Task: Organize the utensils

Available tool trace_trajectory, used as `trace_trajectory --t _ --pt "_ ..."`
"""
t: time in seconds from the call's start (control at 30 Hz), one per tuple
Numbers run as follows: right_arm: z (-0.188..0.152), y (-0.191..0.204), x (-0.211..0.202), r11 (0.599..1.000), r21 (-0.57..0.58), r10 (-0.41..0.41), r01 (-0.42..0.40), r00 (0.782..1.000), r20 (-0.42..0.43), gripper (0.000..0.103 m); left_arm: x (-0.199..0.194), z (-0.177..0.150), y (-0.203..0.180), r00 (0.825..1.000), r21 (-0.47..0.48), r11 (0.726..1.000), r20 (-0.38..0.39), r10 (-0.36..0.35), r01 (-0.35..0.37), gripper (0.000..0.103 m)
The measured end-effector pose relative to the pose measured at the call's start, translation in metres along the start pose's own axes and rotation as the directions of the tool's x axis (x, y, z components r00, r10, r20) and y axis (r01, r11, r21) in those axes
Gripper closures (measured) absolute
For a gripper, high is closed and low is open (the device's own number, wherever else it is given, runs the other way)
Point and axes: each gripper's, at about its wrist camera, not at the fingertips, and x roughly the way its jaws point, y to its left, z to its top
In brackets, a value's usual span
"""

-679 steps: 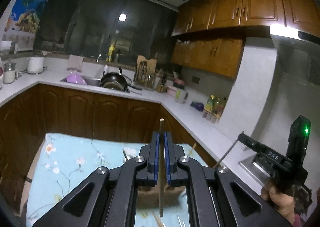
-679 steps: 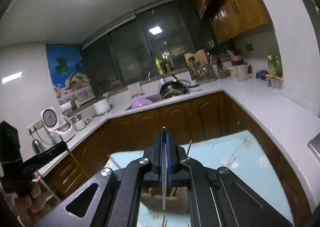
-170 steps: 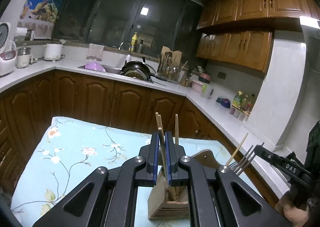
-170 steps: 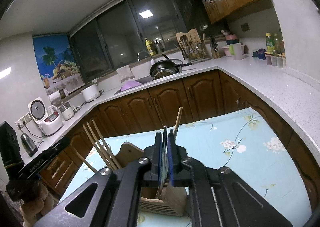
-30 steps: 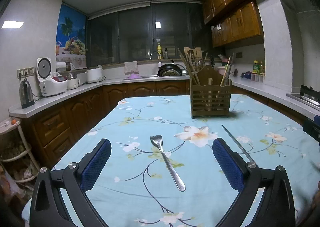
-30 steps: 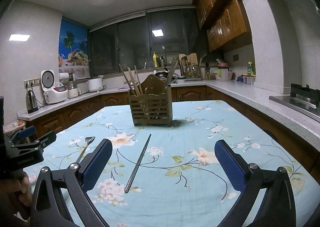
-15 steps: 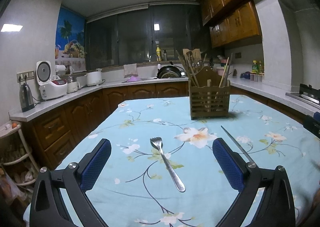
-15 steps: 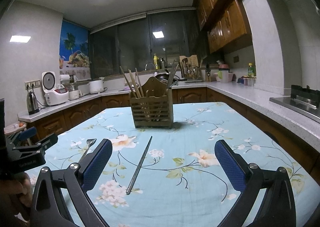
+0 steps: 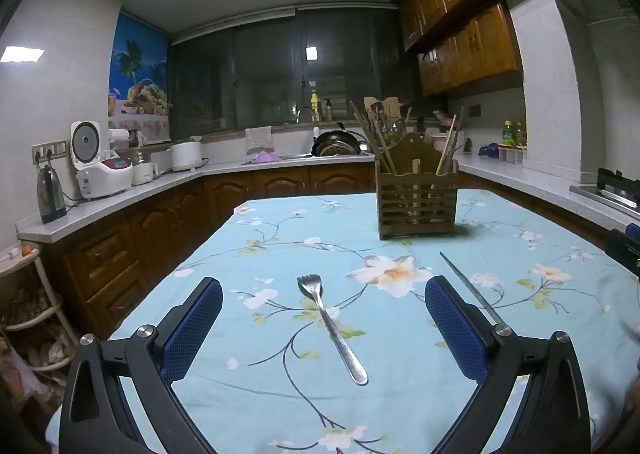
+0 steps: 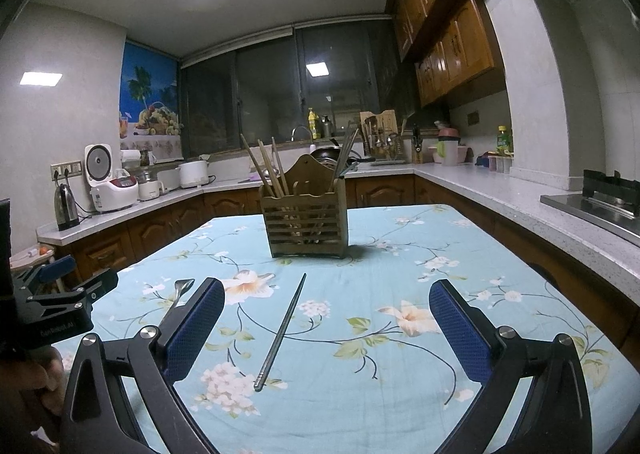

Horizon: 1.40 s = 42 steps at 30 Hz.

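A wooden slatted utensil holder [image 9: 416,197] stands on the table with the blue floral cloth [image 9: 280,254], with several chopsticks upright in it; it also shows in the right wrist view [image 10: 306,228]. A metal fork [image 9: 332,328] lies between the open fingers of my left gripper [image 9: 323,308], just ahead of it. A metal chopstick [image 10: 282,330] lies between the open fingers of my right gripper [image 10: 327,308]; it also shows in the left wrist view [image 9: 468,286]. The fork's head [image 10: 182,288] shows left of my right gripper. Both grippers are empty.
Wooden kitchen cabinets and a white countertop [image 9: 120,197] run round the table, with a rice cooker [image 9: 98,167], a kettle [image 9: 50,193] and a sink with a pan [image 9: 334,143]. A stove [image 10: 600,201] is at the right. The left gripper [image 10: 60,302] shows at the right wrist view's left edge.
Earlier both grippers were shut on chopsticks over the holder. In the last second both are open and low over the table, barely moving.
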Motion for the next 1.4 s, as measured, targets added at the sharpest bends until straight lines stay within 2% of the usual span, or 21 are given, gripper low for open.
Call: trace_trajectory --t 1.4 --pt "0.0015 0.0034 0.0008 1.000 0.003 0.001 -0.001 1.000 -0.002 0.000 0.0045 0.0008 -0.0042 1.000 -0.006 1.000 -0.012 -0.009 0.009 0.001"
